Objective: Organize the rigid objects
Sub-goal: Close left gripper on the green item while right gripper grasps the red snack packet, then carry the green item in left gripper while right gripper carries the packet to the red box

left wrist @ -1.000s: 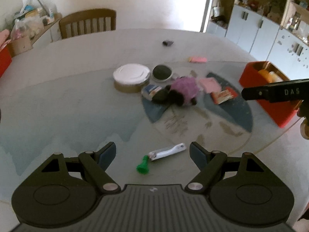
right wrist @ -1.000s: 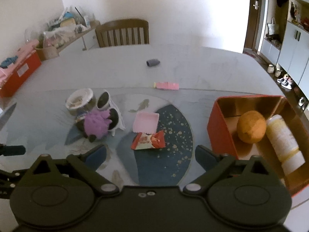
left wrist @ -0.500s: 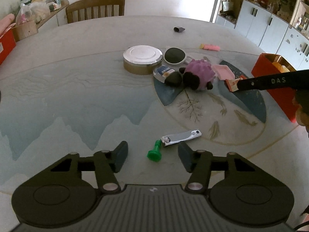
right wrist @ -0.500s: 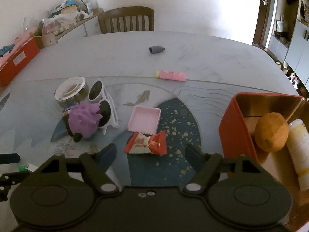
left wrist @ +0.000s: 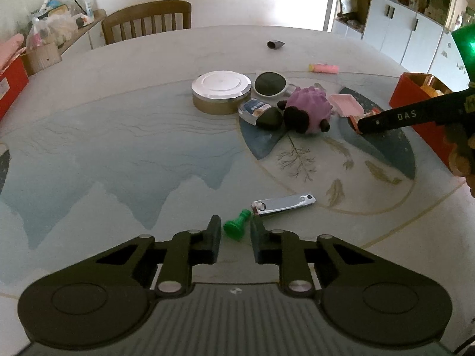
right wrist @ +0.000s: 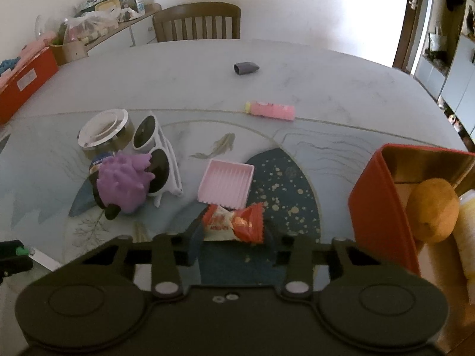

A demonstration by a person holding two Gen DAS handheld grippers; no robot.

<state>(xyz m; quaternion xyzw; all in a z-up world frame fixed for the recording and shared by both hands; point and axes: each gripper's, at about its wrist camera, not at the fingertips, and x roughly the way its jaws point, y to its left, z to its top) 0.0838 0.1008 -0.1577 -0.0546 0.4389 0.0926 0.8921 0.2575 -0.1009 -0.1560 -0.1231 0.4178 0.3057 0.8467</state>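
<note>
both jaws just closing | green pawn [left wrist: 236,227] between left's | red wrapper [right wrist: 237,222] between right's

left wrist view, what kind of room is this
Probably a home dining room: a large round printed-top table, a wooden slat-back chair pushed up to it, and white wall cabinets with cluttered shelves behind.

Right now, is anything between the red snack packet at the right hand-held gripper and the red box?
Nothing visible. The red snack packet sits between the right hand-held gripper fingers, which have just been closing. Only bare table lies between it and the red box; the pink tray lies behind.
</note>
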